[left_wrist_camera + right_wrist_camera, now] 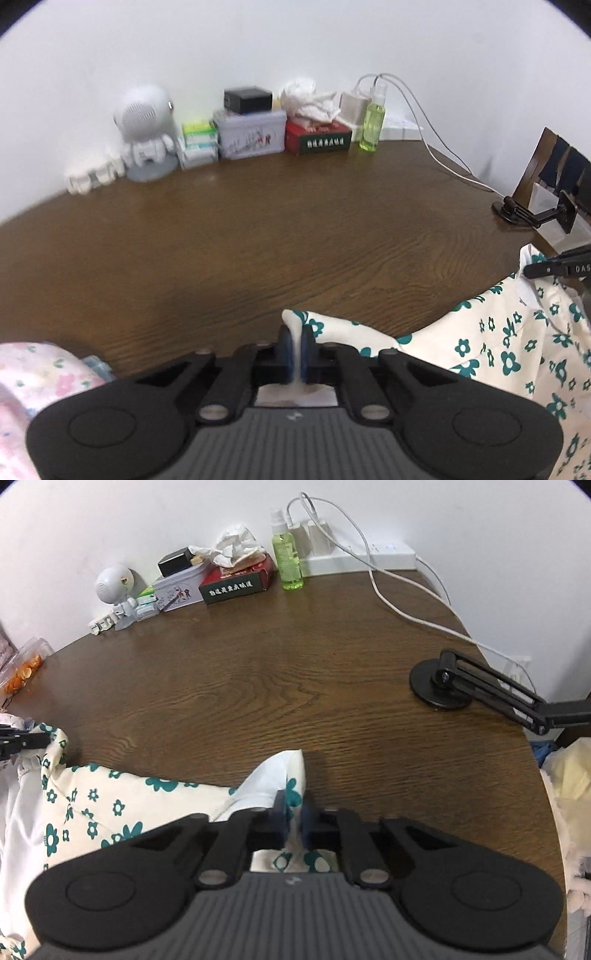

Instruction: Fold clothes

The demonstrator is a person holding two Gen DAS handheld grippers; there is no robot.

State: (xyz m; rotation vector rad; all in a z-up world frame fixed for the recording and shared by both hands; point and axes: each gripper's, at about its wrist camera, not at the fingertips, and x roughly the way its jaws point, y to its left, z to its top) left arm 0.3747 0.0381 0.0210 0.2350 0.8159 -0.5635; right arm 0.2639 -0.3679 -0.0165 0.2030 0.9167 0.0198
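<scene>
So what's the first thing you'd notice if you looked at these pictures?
The flowery cloth, cream with teal blossoms, lying at the near edge of the brown wooden table, with the left gripper and the right gripper each pinching a corner of it. Next, the clutter along the white wall: a white round-headed robot toy, a red tissue box and a green spray bottle.

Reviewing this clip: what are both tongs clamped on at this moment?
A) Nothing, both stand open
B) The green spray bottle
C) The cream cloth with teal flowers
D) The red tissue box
C: the left tongs and the right tongs each pinch a fold of the cream floral cloth between shut pads, while the spray bottle stands far back by the wall.
</scene>
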